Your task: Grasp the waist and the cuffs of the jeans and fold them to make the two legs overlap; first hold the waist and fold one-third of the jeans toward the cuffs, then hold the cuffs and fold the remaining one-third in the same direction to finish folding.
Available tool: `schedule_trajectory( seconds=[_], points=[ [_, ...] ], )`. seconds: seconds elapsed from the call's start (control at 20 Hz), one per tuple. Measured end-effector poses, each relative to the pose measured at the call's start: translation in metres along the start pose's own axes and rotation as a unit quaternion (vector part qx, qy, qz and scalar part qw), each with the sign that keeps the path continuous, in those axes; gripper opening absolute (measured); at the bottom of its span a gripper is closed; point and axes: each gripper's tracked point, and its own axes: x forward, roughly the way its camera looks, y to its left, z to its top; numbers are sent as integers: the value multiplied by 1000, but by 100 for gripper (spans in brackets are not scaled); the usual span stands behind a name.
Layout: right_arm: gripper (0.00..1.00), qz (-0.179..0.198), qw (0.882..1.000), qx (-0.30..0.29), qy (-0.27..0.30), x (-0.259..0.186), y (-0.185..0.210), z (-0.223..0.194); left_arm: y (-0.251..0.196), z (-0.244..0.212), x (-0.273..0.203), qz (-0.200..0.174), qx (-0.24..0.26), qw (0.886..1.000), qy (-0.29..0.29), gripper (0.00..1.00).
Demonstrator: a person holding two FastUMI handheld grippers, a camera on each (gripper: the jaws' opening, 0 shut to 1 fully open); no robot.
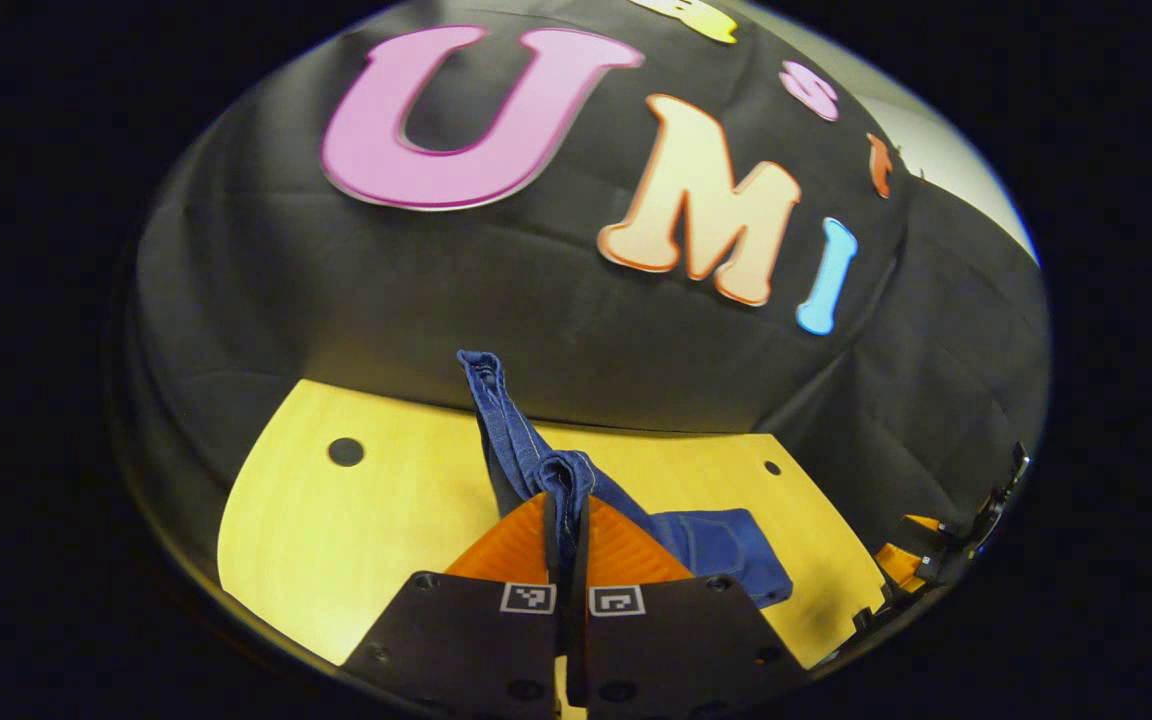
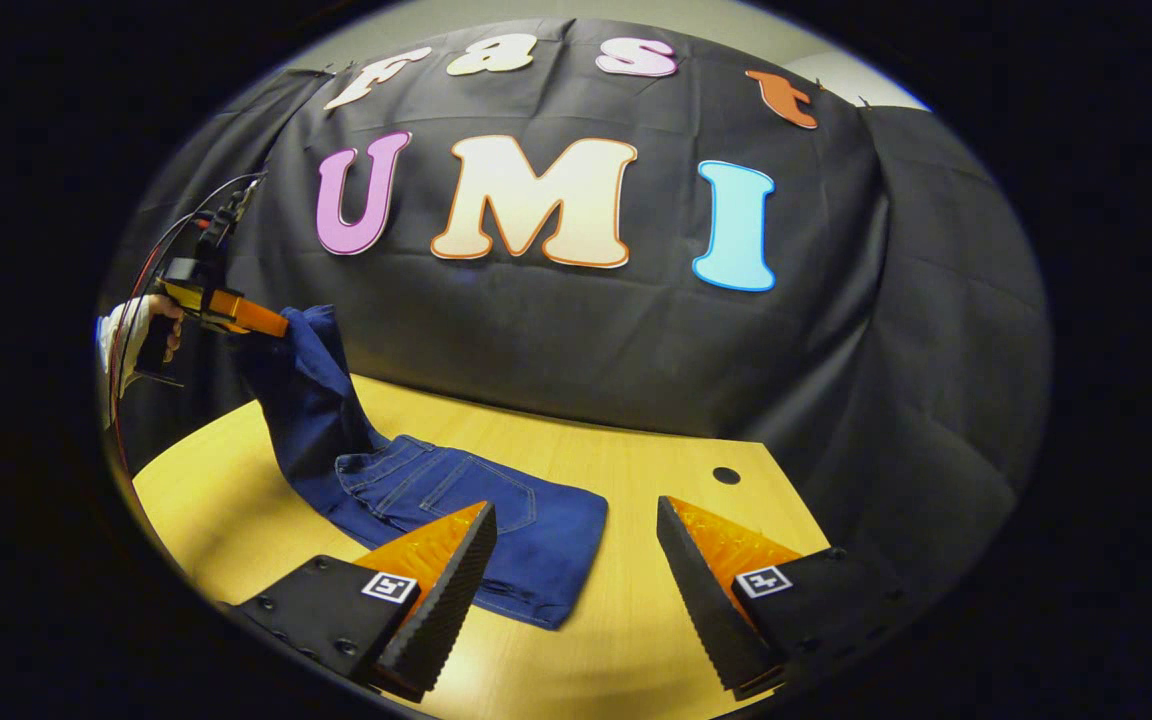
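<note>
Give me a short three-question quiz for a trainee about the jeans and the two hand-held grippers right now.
1. True or false: the left hand-held gripper is clamped on the jeans.
2. The right hand-held gripper is: A) open above the table; B) shut on a cuff.
3. Which part of the jeans lies flat on the table?

Key: 1 true. 2 A. 3 The waist end with the pockets; the other end is lifted.

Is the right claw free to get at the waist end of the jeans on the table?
Probably yes: the right claw is open just above the jeans, with nothing between it and the waist end.
</note>
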Motion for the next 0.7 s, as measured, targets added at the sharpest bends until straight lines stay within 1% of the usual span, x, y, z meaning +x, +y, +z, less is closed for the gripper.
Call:
schedule_trajectory(
  seconds=[0.15,0.35,0.55,0.7],
  points=[
    [99,-7,1000,11,-1,-13,-24,-5,-49,-3,25,-22,27,999,13,0],
    [99,-22,999,27,12,-28,-57,-22,-104,-19,60,-41,39,998,30,0],
    [99,-36,999,25,17,-39,-86,-29,-139,-44,96,-29,52,997,54,0],
    [99,-41,999,26,21,-46,-102,-34,-167,-75,121,-26,58,995,78,0]
  ],
)
